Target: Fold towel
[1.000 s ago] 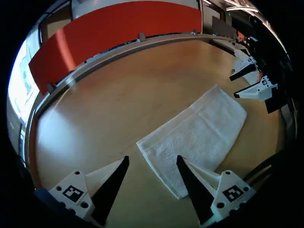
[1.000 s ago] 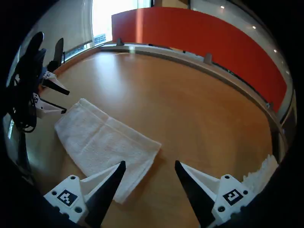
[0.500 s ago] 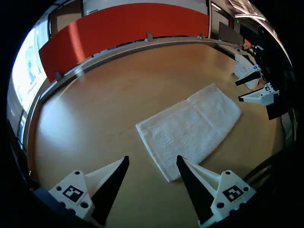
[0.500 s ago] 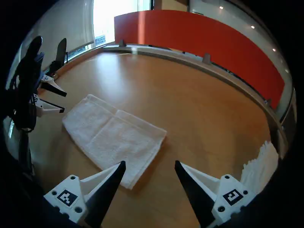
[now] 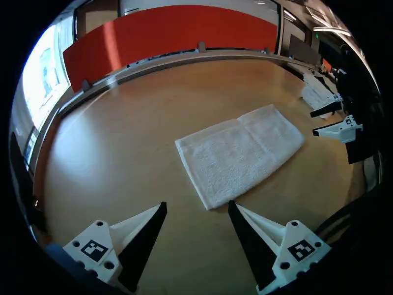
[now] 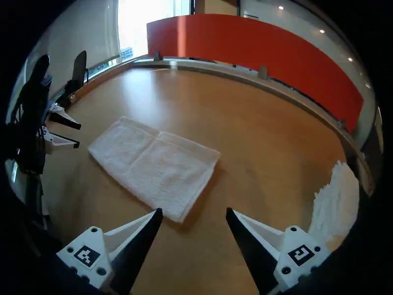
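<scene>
Towel pile [image 6: 339, 201] partly beyond right edge

Folded white terry towel [image 5: 238, 152] lies flat on my light wooden surface [image 5: 123, 147], between my left tool [image 5: 196, 202] and right tool [image 6: 193, 209]. A stack of white cloths [image 6: 339, 206] sits off to my right, and a long red panel [image 5: 167, 34] runs behind the surface's far edge.

Daylight comes from a window [image 6: 140, 27] blown out to white and lays a pale sheen on the wooden worktop [image 6: 162, 93] nearest it. The towel [image 6: 157, 164] casts a soft, narrow shadow along its near edge. Both views are sharp in the middle, and fisheye distortion bows straight lines toward the edges
</scene>
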A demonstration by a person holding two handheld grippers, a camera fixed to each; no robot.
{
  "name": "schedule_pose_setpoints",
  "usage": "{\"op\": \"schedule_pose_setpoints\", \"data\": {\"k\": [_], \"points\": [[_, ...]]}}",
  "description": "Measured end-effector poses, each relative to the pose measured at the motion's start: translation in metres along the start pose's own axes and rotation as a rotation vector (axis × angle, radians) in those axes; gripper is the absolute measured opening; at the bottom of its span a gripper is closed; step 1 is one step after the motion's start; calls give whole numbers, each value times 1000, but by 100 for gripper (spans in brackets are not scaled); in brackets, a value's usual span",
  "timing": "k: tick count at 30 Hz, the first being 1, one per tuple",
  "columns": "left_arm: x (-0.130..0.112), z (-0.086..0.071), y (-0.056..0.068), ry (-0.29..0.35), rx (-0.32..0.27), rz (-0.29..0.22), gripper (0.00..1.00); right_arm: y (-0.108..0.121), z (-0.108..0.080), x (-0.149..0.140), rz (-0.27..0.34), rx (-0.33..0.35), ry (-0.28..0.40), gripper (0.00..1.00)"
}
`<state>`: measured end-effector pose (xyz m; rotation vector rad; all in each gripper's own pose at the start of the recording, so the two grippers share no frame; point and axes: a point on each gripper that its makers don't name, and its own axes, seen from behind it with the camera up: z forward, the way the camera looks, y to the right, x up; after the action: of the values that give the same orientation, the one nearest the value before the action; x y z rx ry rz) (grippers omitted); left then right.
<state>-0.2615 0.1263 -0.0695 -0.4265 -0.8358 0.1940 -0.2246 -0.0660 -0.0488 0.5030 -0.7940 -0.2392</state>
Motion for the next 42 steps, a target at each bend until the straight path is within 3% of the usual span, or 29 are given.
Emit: {"op": "schedule_pose_setpoints", "data": {"k": [14, 24, 42], "points": [[-11, -10, -3, 3, 16, -26, 93, 2, -3, -7, -15, 3, -1, 100], [-23, -24, -3, 17, 44, -86, 93, -4, 6, -8, -77, 41, -9, 100], [-67, -56, -7, 33, 115, -184, 93, -13, 21, -15, -182, 107, -61, 100]]}}
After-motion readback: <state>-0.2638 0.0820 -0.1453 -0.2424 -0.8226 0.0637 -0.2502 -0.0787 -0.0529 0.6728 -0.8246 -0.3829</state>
